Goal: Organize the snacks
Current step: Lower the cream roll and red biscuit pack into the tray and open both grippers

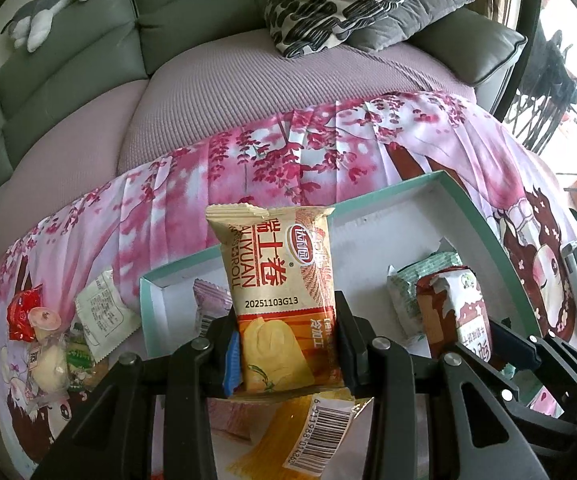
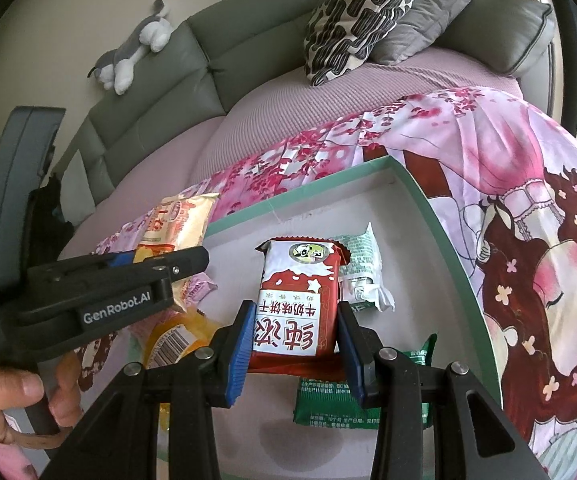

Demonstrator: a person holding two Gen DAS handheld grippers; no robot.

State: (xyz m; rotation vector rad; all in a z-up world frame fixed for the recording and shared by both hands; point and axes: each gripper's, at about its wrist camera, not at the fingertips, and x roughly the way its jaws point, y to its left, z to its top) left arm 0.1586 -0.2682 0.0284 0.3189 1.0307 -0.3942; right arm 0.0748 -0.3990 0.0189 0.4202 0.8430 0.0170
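**Both packets held over the box**

Pink blossom-print cloth lies under my shallow teal-rimmed cardboard box (image 2: 440,216). My left gripper (image 1: 288,344) clamps the tan-and-orange foil cheese-roll packet (image 1: 276,280) and my right gripper (image 2: 294,336) pinches the red-and-white biscuit packet (image 2: 296,300), both above the box for setting down inside.

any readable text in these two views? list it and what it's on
"ALIYUAN", "ROLL", "20251103G13": beige snack packet in the left gripper.
"GenRobot.AI": left gripper body.
"纯浓", upside down: red-and-white packet in the right gripper.
Barcode digits, green wrapper print: too small.
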